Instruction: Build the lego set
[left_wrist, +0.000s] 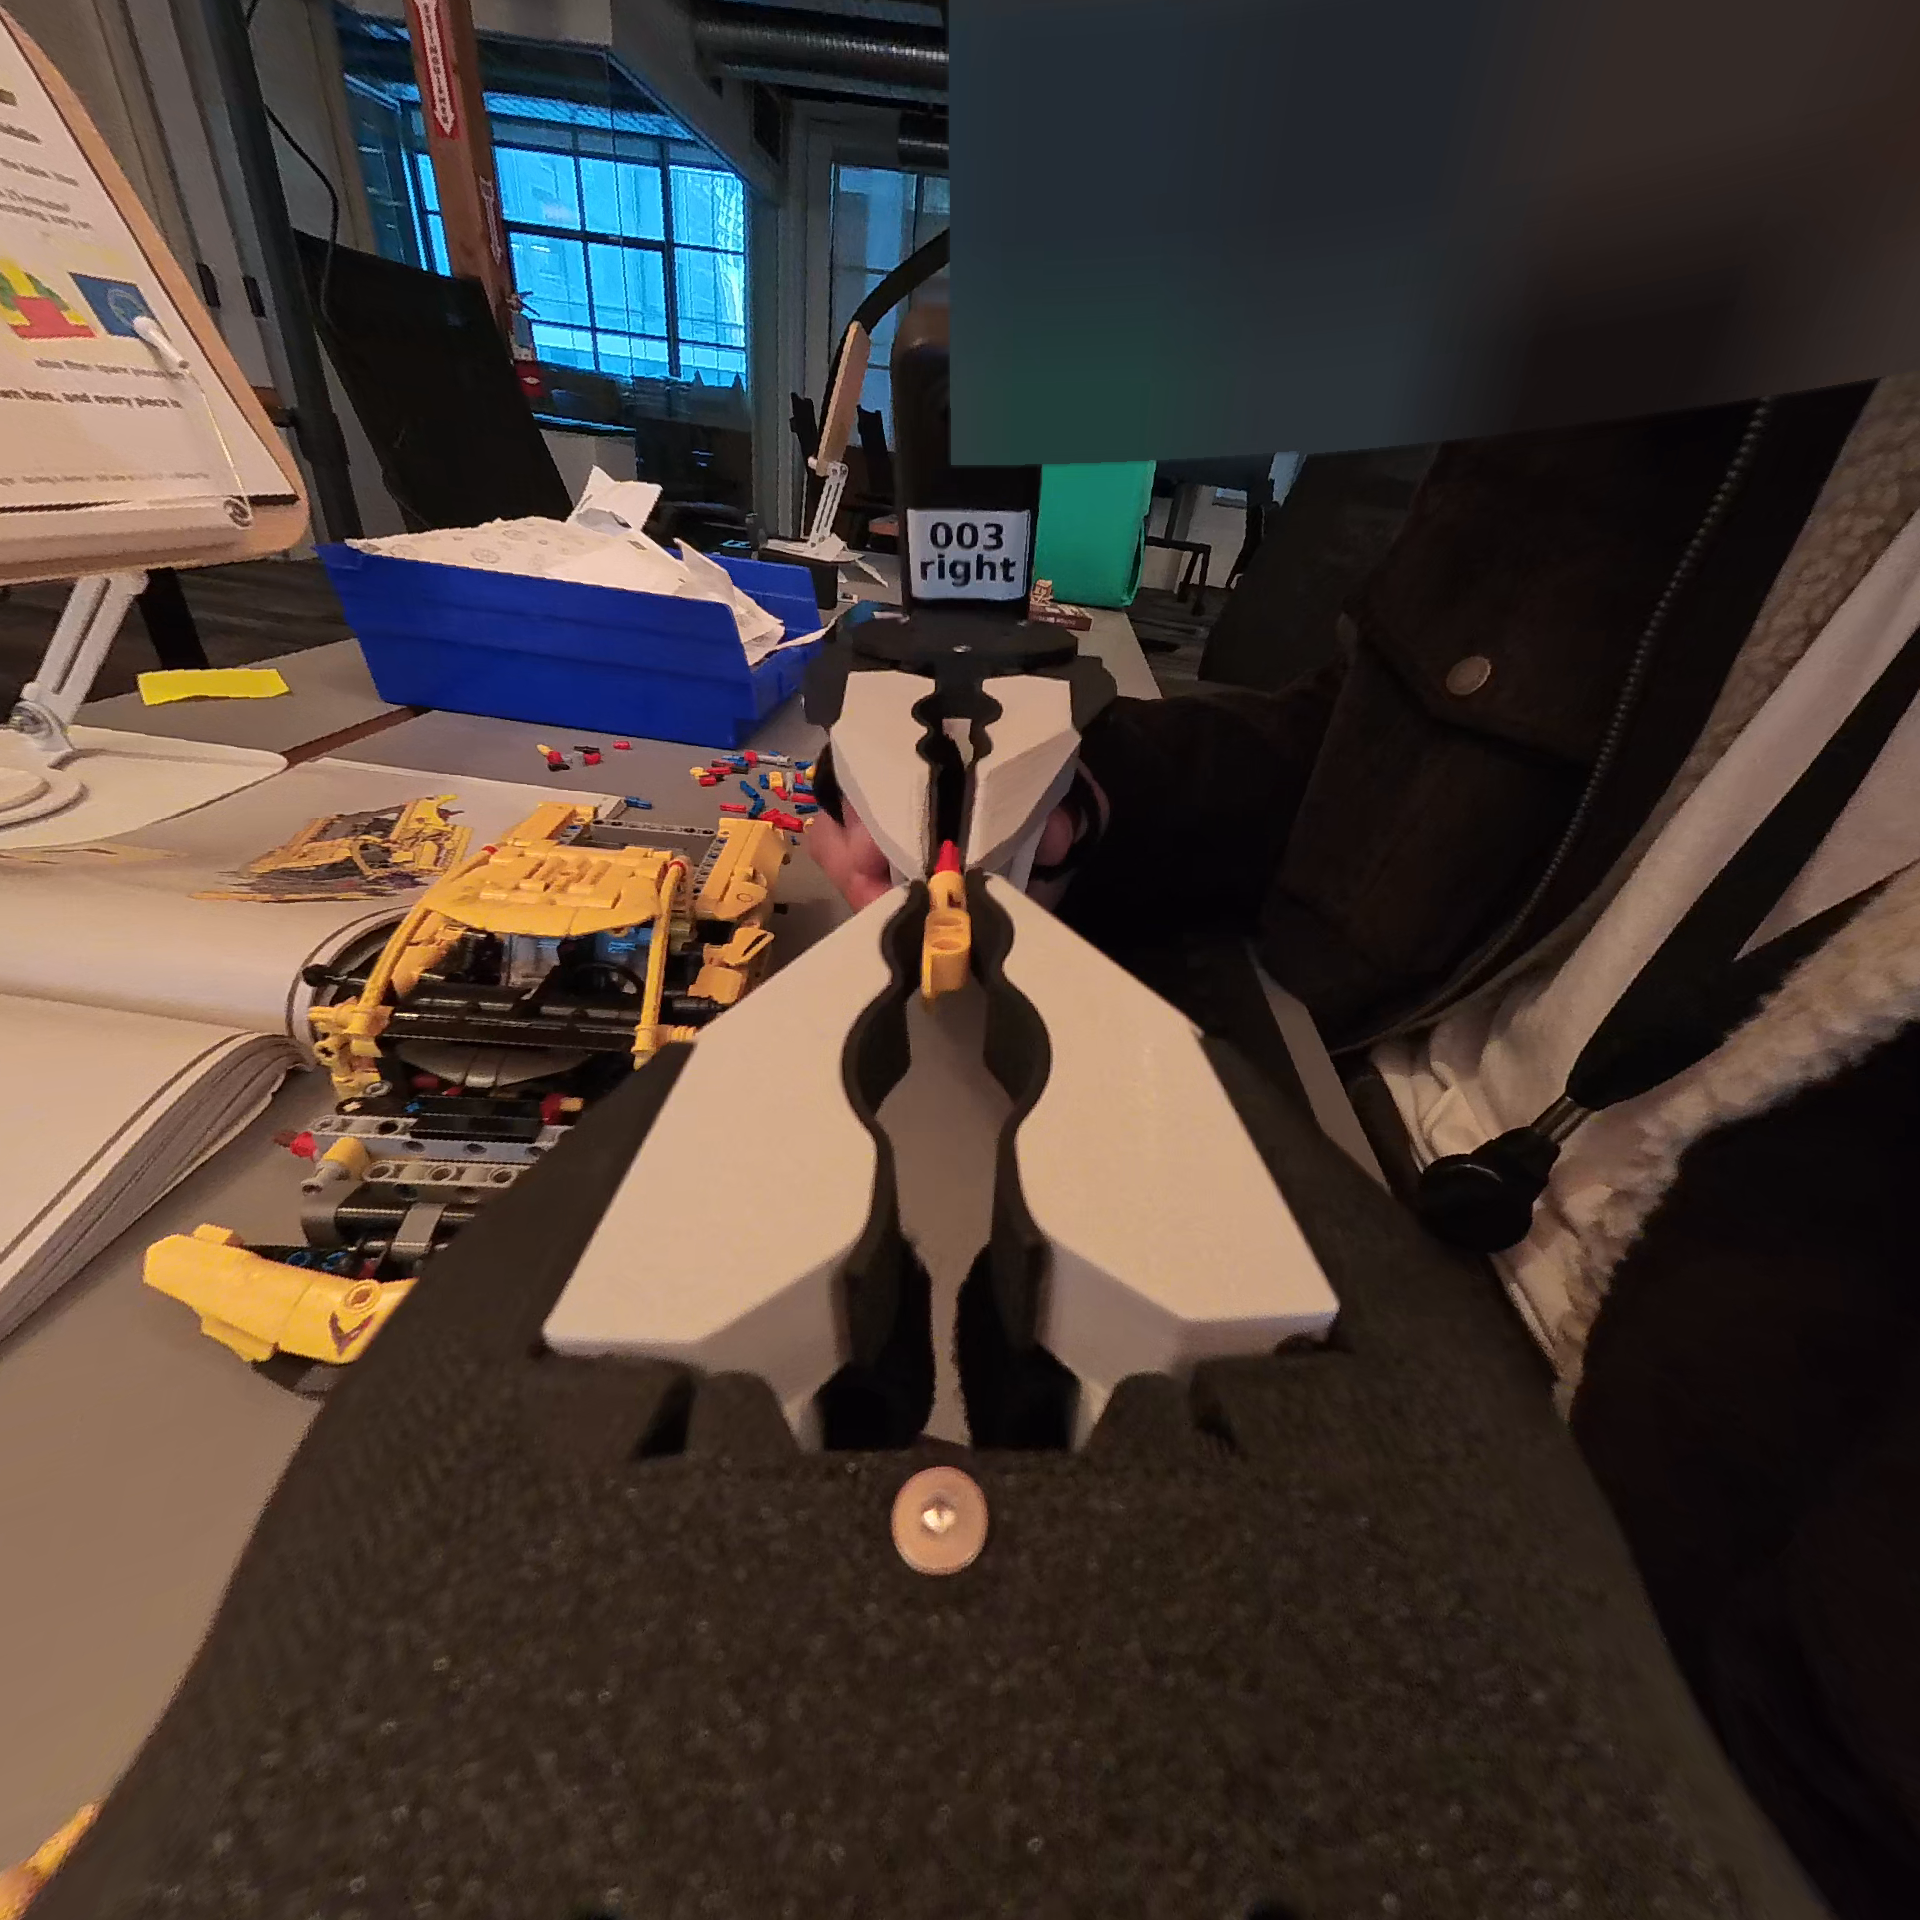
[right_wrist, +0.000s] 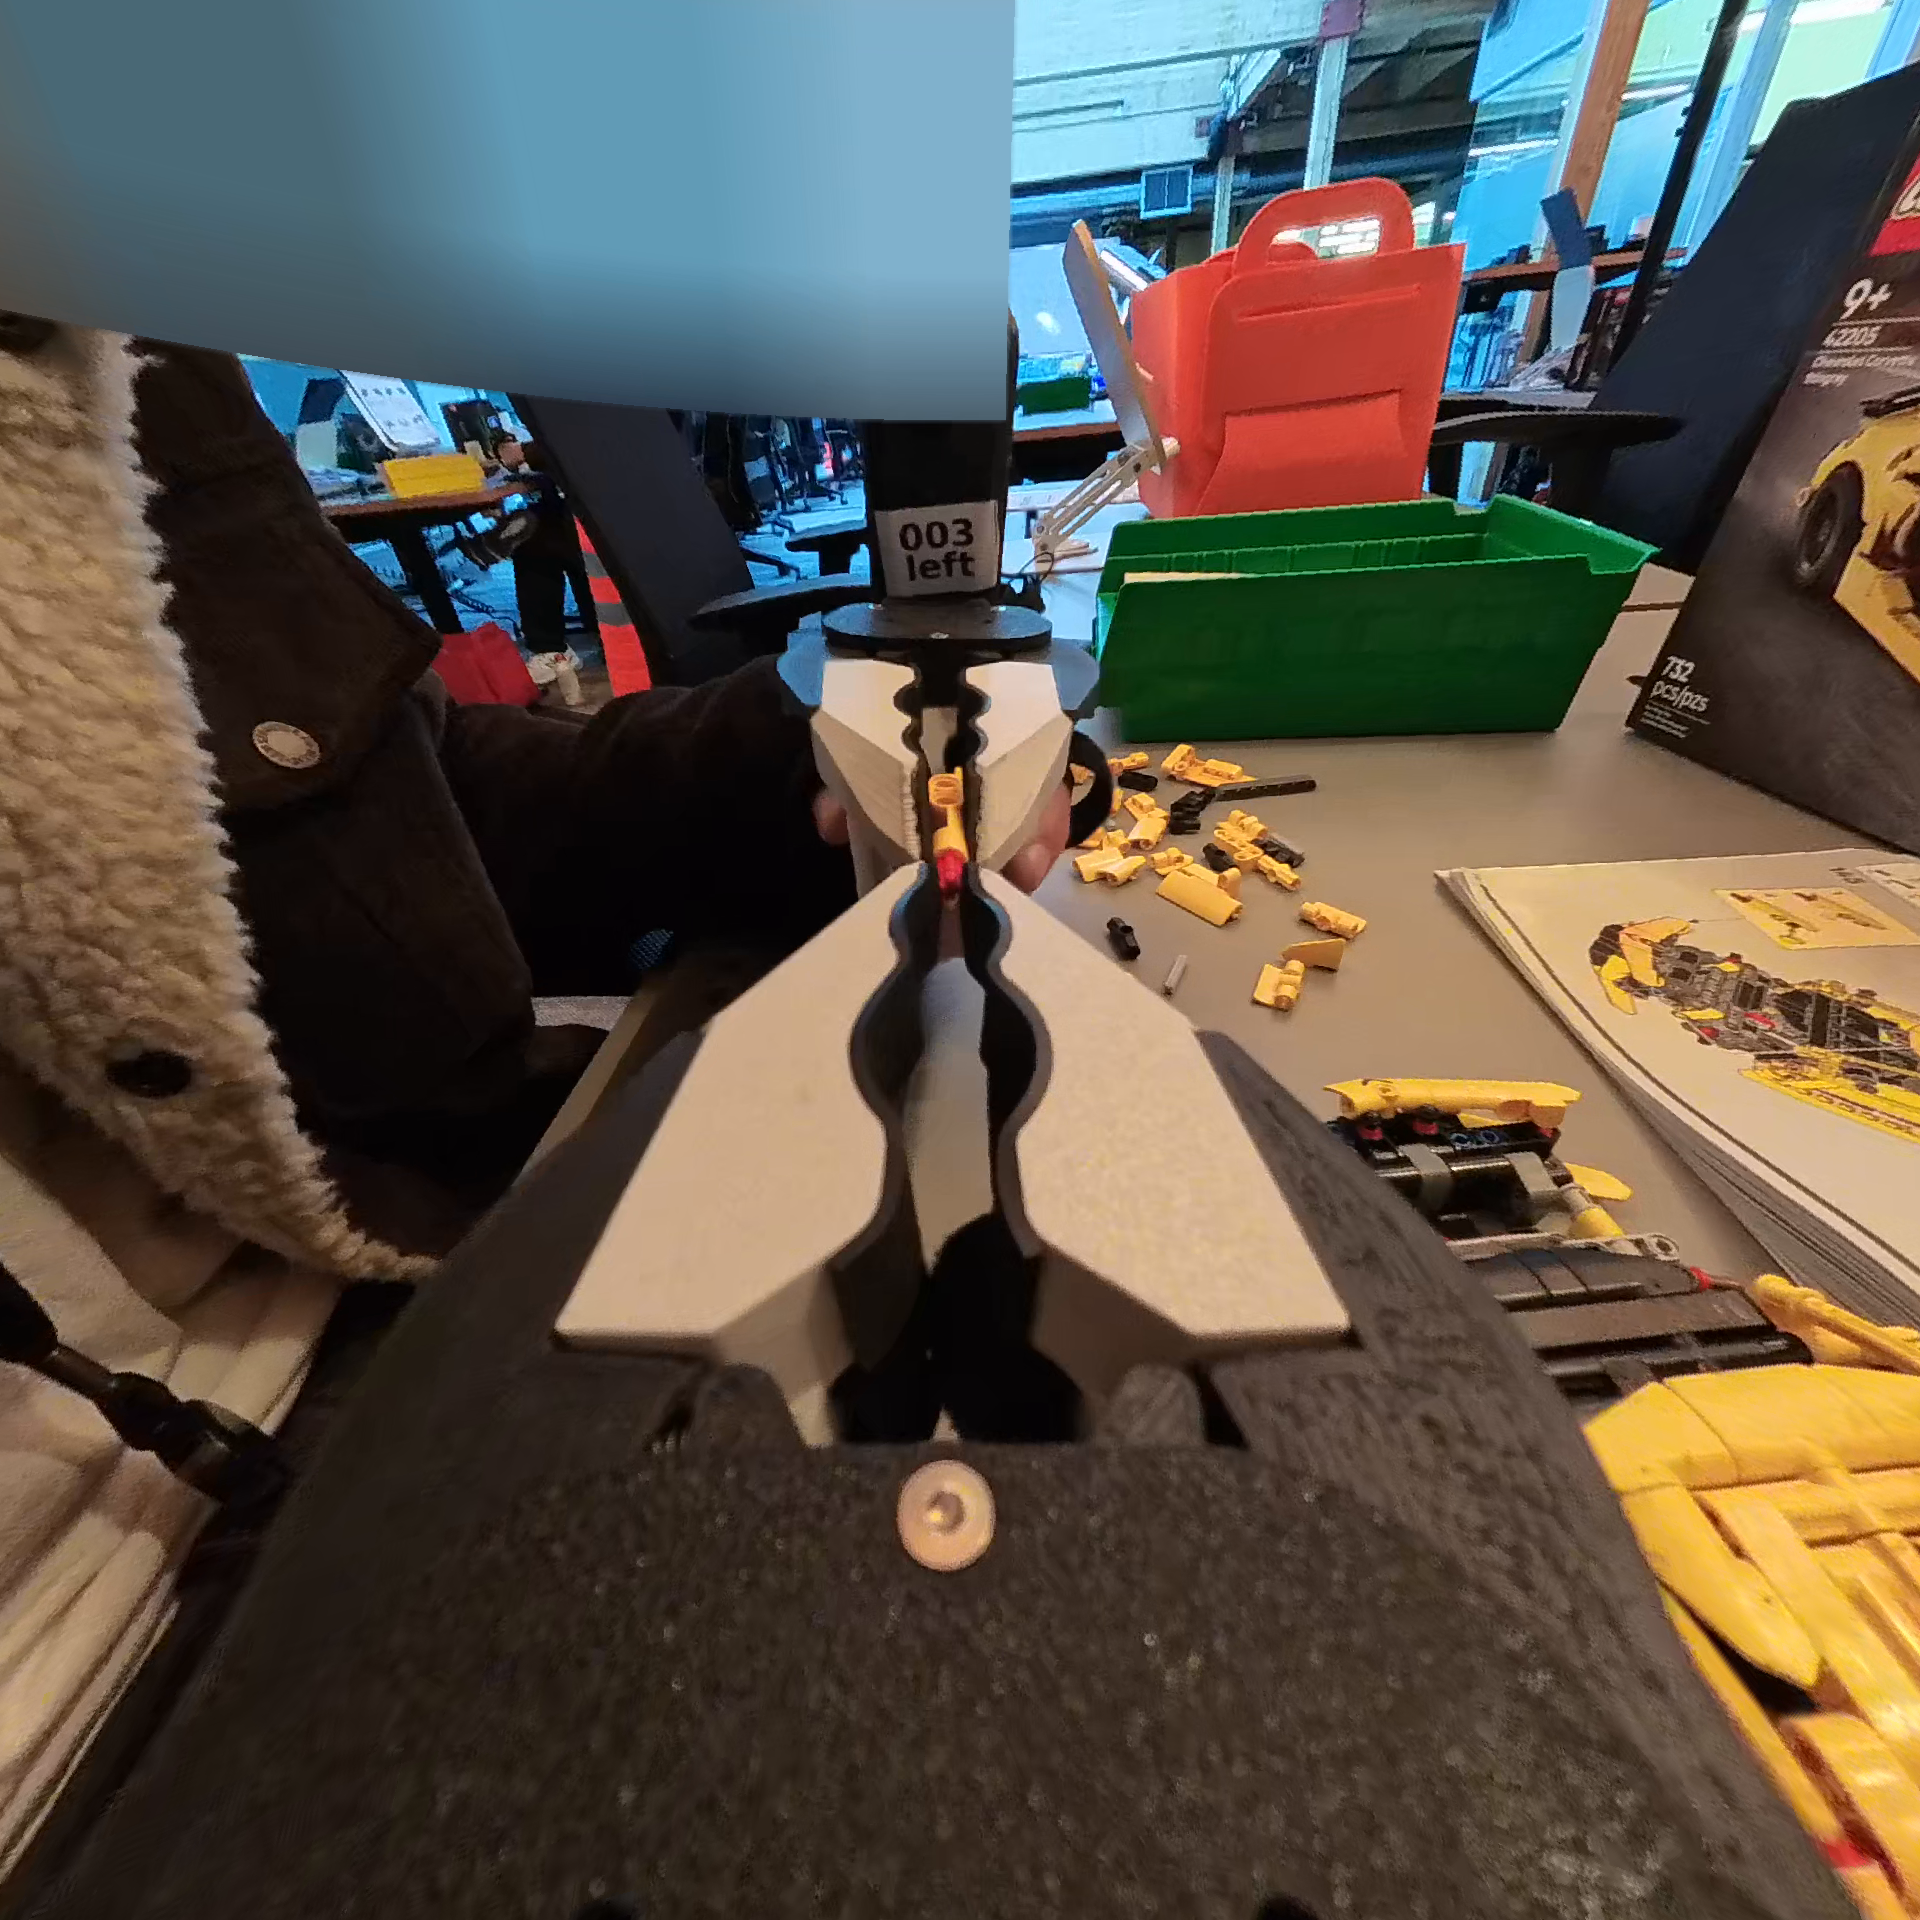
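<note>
My left gripper (left_wrist: 943, 906) is shut on a small yellow Lego connector (left_wrist: 945, 940), held in the air in front of a person's dark jacket. My right gripper (left_wrist: 948, 844) faces it tip to tip and is shut on a red pin (left_wrist: 947, 858). The pin's end meets the end of the yellow connector. In the right wrist view my right gripper (right_wrist: 948, 891) holds the red pin (right_wrist: 948, 871), and the left gripper (right_wrist: 948, 844) opposite holds the yellow connector (right_wrist: 945, 810). The partly built yellow car (left_wrist: 540, 935) stands on the table to the left, and also shows in the right wrist view (right_wrist: 1766, 1507).
An open instruction booklet (left_wrist: 156, 935) (right_wrist: 1714, 987) lies by the car. Loose red and blue pins (left_wrist: 758, 784) lie near a blue bin (left_wrist: 561, 665). Loose yellow pieces (right_wrist: 1205, 842) lie before a green bin (right_wrist: 1351, 665). The Lego box (right_wrist: 1818, 571) stands at right. A yellow subassembly (left_wrist: 270, 1299) lies near the table's edge. Less than 4 cm separates the two grippers' tips. From either gripper's tips it is about 15 cm to the yellow subassembly (left_wrist: 270, 1299).
</note>
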